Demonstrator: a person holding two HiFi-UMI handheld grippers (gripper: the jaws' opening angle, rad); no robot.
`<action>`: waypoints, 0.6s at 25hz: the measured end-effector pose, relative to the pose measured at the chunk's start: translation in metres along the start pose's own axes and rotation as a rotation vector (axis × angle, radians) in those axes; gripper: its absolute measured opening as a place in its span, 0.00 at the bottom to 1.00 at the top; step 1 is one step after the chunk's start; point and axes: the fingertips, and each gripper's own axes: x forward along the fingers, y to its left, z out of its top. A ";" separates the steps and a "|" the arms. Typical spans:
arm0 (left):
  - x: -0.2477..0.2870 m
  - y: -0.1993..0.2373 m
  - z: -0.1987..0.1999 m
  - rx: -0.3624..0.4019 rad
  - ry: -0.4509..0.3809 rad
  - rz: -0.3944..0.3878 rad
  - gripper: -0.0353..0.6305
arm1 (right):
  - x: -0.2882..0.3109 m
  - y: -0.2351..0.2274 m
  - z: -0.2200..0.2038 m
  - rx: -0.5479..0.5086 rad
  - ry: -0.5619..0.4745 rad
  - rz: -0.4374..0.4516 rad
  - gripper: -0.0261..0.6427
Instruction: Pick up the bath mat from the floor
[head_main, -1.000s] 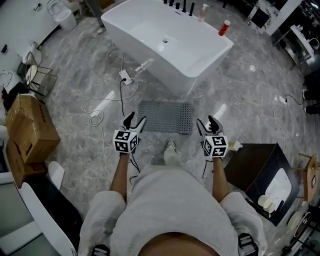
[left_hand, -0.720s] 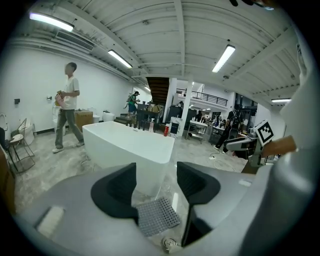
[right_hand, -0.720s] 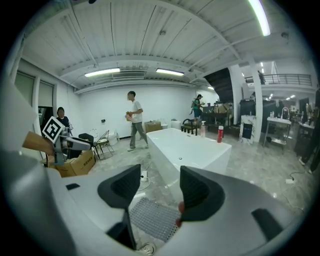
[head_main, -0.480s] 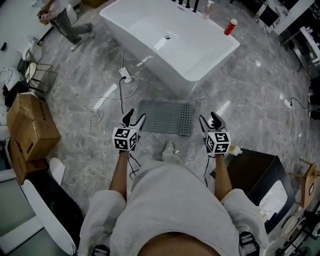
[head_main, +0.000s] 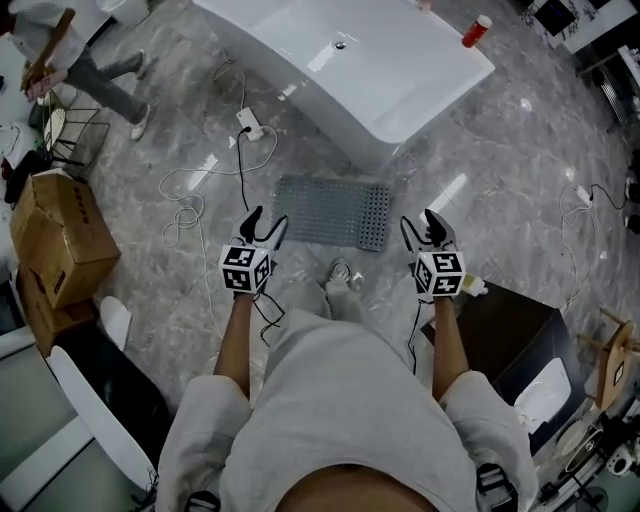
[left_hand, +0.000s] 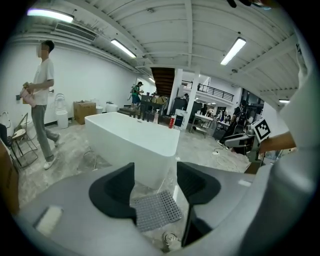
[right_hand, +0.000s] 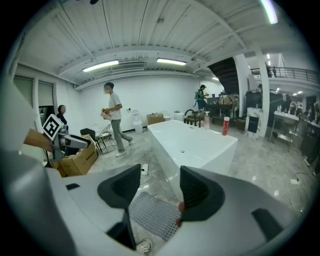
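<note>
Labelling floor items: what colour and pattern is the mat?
Grey mat, gridded with small dots; clearest in head view.

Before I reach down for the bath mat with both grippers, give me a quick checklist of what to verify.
1. Bath mat lies flat on the floor beside the bathtub: ok.
2. Nothing lies on the mat: ok.
3. Left gripper jaws apart, nothing between them: ok.
4. Right gripper jaws apart, nothing between them: ok.
5. Cable lies left of the mat, not on it: ok.
6. Grippers touching the mat: not ok, both hang clear of it.
</note>
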 end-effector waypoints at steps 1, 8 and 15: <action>0.002 0.000 -0.003 -0.001 0.006 -0.003 0.44 | 0.002 0.000 -0.003 0.002 0.006 0.001 0.40; 0.018 0.008 -0.022 -0.015 0.054 -0.040 0.44 | 0.017 0.004 -0.017 0.011 0.048 -0.011 0.40; 0.039 0.028 -0.048 -0.047 0.096 -0.055 0.44 | 0.039 0.007 -0.037 0.031 0.095 -0.021 0.40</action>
